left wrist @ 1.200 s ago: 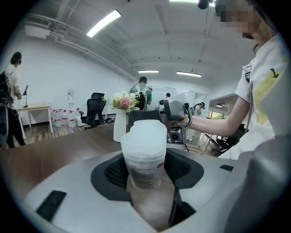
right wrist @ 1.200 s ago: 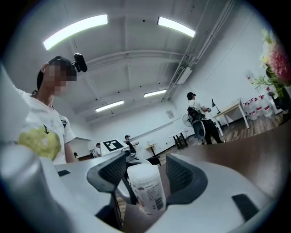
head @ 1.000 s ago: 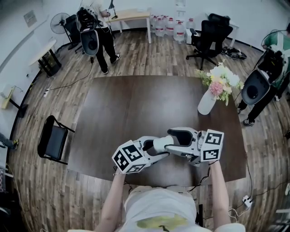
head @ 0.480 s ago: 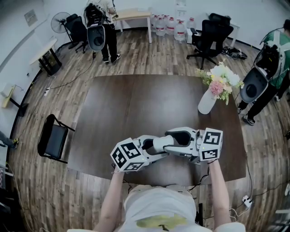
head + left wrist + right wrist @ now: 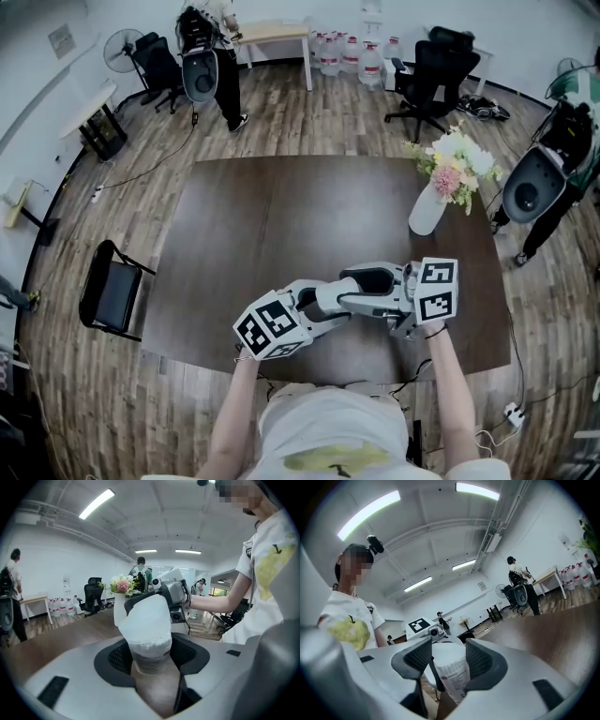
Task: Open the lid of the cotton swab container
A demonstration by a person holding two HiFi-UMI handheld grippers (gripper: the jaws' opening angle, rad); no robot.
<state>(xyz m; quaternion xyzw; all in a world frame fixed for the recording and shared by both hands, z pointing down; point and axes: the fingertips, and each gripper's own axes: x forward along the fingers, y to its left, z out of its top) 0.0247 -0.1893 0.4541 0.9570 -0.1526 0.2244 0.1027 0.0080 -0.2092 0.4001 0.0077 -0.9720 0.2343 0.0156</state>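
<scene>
The cotton swab container (image 5: pixel 329 298) is a clear tub with a printed label and a white lid, held above the near part of the dark table (image 5: pixel 281 216). My left gripper (image 5: pixel 314 309) is shut on its clear body (image 5: pixel 149 656), one pad on each side. The white lid (image 5: pixel 145 618) stands above those pads. From the opposite side my right gripper (image 5: pixel 354 286) reaches around the lid (image 5: pixel 449 656). Its jaws are closing, and both pads (image 5: pixel 421 656) look to be against the lid's sides.
A white vase of flowers (image 5: pixel 431 211) stands at the table's far right. A black folding chair (image 5: pixel 111 291) is on the floor to the left and an office chair (image 5: pixel 427 75) beyond the table. People with gear stand at the far left (image 5: pixel 211 56) and at the right (image 5: pixel 553 178).
The right gripper's marker cube has tipped slightly and its jaws have drawn in around the lid. The left gripper and container have barely moved. People in the background have shifted.
</scene>
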